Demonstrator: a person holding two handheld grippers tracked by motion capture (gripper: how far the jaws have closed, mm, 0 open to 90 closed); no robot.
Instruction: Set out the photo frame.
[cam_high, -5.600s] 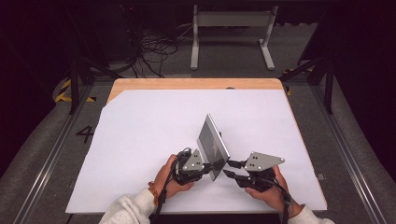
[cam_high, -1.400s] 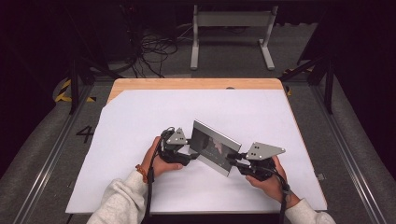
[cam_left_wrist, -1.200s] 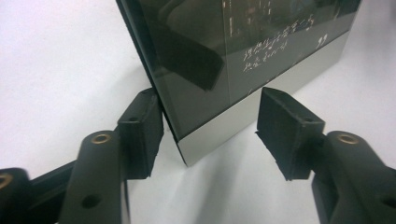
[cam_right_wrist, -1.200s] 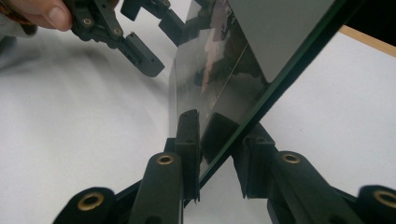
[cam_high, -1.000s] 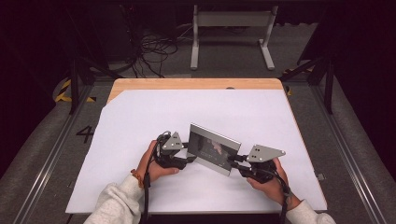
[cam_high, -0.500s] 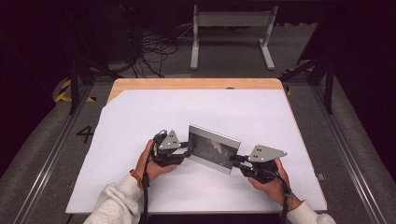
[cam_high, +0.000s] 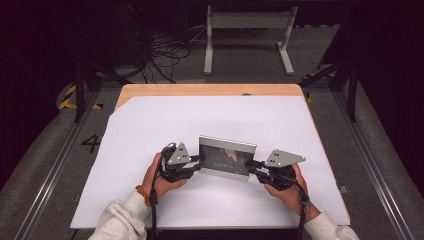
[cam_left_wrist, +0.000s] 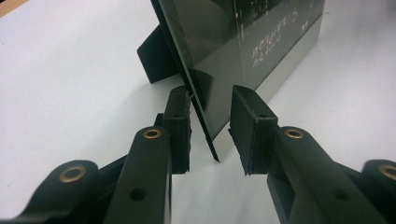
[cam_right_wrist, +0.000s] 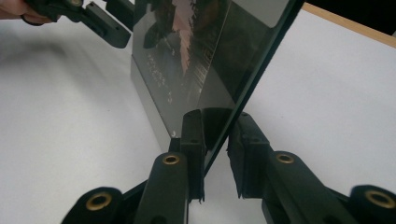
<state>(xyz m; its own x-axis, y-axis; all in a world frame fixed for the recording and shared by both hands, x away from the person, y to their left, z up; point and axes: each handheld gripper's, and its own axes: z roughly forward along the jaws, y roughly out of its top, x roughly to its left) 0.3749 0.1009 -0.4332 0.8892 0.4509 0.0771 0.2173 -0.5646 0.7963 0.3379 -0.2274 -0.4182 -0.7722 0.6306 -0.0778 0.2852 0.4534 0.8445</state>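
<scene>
Left gripper (cam_left_wrist: 210, 135) fingers (cam_left_wrist: 180, 133) have just been closing around the picture frame (cam_high: 227, 158)'s edge, with a gap on one side yet; right gripper (cam_right_wrist: 217, 154) looks clamped on the other edge. The frame stands upright near the front edge of the white table (cam_high: 150, 125), roughly mid-width. A wooden strip (cam_high: 210, 90) runs along the back; cables (cam_high: 165, 55) and a metal stand (cam_high: 247, 30) sit on the grey floor.

Both sleeves (cam_high: 122, 220) are pale grey knit, a beaded band (cam_high: 142, 195) circles the left wrist, and each black claw, left (cam_high: 196, 165) and right (cam_high: 251, 167), carries a grey three-cornered plate, brass-ringed holes, ribbed pads and a trailing black cable.
</scene>
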